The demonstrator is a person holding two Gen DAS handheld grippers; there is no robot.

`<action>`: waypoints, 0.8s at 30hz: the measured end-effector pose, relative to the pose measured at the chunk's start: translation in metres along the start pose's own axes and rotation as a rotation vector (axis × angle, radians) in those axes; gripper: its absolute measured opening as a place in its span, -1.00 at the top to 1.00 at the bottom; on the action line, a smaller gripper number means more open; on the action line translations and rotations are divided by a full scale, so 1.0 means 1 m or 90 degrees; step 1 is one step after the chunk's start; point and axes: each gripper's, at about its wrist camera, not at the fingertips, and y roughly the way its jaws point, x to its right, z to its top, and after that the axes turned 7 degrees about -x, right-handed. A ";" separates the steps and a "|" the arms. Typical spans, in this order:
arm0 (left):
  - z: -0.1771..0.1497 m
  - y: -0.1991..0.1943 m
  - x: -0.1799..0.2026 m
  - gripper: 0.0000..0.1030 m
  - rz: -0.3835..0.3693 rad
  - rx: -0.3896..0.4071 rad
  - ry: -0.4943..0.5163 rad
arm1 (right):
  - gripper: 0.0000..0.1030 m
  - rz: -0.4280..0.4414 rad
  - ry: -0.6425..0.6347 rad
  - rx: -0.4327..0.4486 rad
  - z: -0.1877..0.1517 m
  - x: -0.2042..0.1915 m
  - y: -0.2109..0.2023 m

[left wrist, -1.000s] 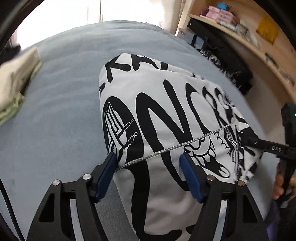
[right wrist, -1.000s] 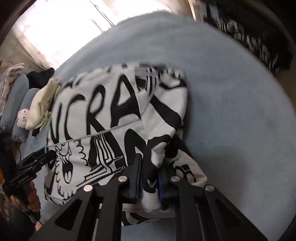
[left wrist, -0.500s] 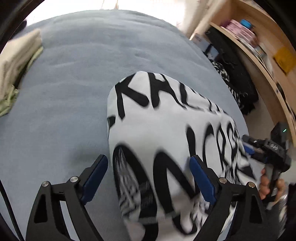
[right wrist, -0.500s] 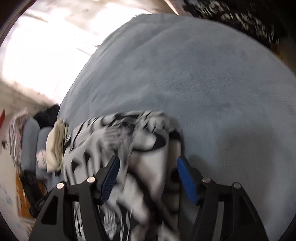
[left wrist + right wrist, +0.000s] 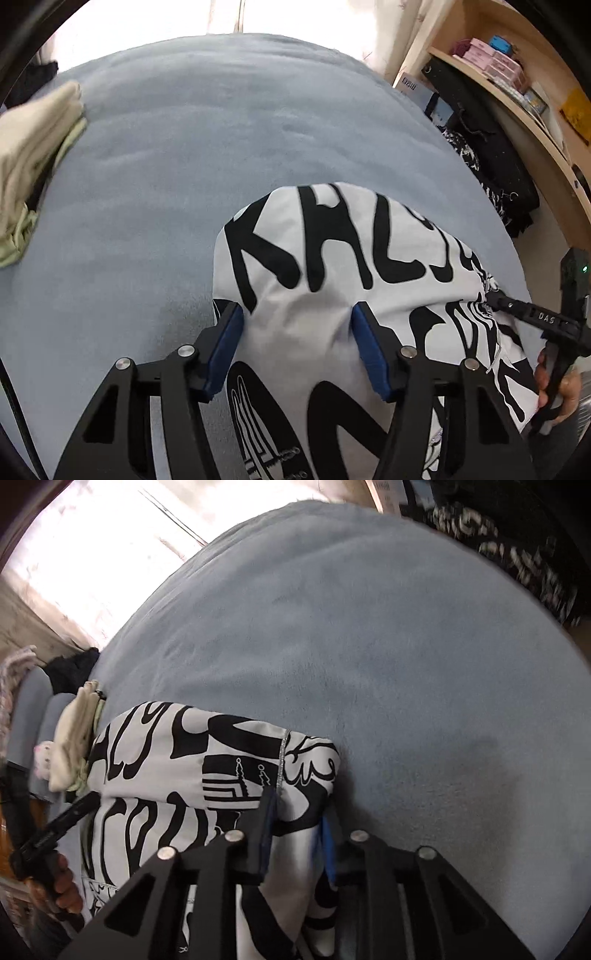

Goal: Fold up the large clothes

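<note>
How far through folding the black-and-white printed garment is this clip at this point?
Done: the printed garment already lies as a compact, doubled bundle on the blue blanket, beside a folded cream stack.
In hand: the left gripper and right gripper are both closing, each with near-edge cloth between its pads.
Left: probably a final fold or tidy-up, then setting it with the stack.

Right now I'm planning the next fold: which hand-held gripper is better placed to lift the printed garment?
Probably the right hand-held gripper: closing on a bunched garment edge. The left hand-held gripper straddles flat cloth.
</note>
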 end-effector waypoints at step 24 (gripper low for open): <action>-0.150 -0.068 0.024 0.78 0.035 0.028 0.097 | 1.00 -0.080 -0.166 0.053 -0.156 -0.046 -0.082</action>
